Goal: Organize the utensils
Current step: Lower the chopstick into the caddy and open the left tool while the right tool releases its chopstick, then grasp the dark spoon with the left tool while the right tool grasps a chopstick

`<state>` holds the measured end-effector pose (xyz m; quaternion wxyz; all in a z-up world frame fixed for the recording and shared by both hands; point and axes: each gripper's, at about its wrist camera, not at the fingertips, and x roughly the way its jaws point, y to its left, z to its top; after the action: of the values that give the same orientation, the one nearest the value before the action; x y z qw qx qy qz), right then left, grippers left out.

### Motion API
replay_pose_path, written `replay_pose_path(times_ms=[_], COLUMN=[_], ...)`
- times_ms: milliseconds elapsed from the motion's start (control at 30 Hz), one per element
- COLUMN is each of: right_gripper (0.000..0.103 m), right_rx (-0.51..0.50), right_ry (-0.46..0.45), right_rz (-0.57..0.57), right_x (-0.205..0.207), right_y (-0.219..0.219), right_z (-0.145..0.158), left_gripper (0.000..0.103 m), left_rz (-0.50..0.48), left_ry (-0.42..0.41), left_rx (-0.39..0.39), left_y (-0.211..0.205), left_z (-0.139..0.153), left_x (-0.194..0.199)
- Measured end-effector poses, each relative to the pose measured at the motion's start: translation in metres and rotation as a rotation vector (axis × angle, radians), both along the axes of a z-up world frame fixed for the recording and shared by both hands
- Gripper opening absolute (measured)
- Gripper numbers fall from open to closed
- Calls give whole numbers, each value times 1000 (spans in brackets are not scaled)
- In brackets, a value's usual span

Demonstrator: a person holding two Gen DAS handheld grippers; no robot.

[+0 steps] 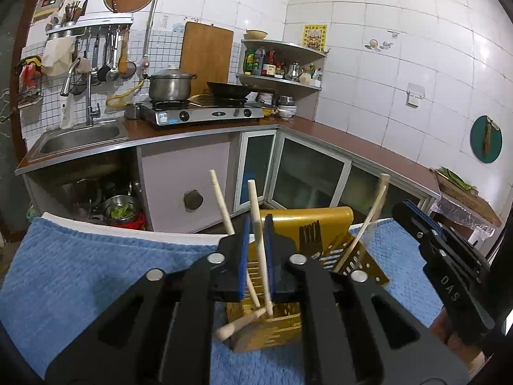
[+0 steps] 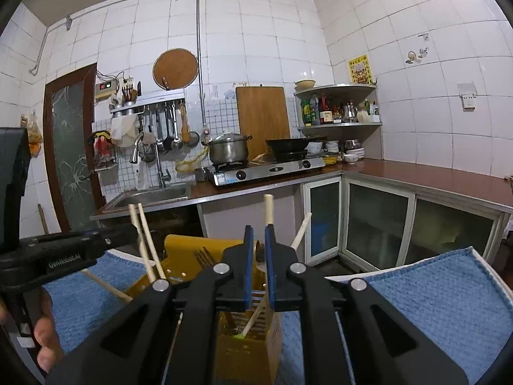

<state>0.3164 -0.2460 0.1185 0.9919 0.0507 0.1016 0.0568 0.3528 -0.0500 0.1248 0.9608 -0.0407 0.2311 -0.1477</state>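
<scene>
A golden slotted utensil holder (image 1: 272, 330) stands on a blue towel (image 1: 96, 272). My left gripper (image 1: 257, 221) hangs over its front compartment with a wooden chopstick (image 1: 256, 205) upright between the pads. The chopstick lies against the right pad, with a gap on its left, and its lower end is in the holder. More chopsticks (image 1: 219, 199) lean beside it, and two more chopsticks (image 1: 375, 208) lean on the right. A dark fork (image 1: 310, 234) stands at the back. My right gripper (image 2: 259, 227) hovers over the holder (image 2: 250, 359), its jaws almost together with nothing between them. A chopstick (image 2: 268, 208) rises just beyond its right fingertip.
The towel (image 2: 433, 298) covers a white table whose far edge runs behind the holder. Beyond are a kitchen counter (image 1: 352, 138), a sink (image 1: 80, 136), a gas stove (image 1: 205, 114) and glass cabinet doors. A person's hand (image 2: 48, 337) grips the left gripper (image 2: 126, 231) handle.
</scene>
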Motion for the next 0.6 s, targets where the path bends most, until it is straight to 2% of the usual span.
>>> replay_pose_path(times_ms=[33,100,133,200,267,333,500,600], right_gripper=[10,29,32,32,32,32,34,36], right_rx=[0,1,2,5,16,30,47,56], right_ry=[7,8,7,13,32,56,140,199], right_rz=[-4,-19,-28,-37,-48,-56,-90,-110], right_x=[-4,-13,-20,-29,-40,-50,-79,-94], right_y=[-1,-3,-5,-6,-9,-12,-16,-18], right_z=[3,7,8,10,7,2,-22,-42], left_gripper=[19,21,21,24,40,49,53,60], left_rz=[6,17,18,22,35,48,48,45], left_ry=[3,-1,-1,-2,-2,5,67,112], left_rx=[-3,-5,-1,6,21,25,67,71], left_y=[4,10,13,17,23,29,40,45], left_z=[3,7,8,8,5,-2,-34,-52], left_x=[-4,-15,-20,-30,-42,-54,-77,-86])
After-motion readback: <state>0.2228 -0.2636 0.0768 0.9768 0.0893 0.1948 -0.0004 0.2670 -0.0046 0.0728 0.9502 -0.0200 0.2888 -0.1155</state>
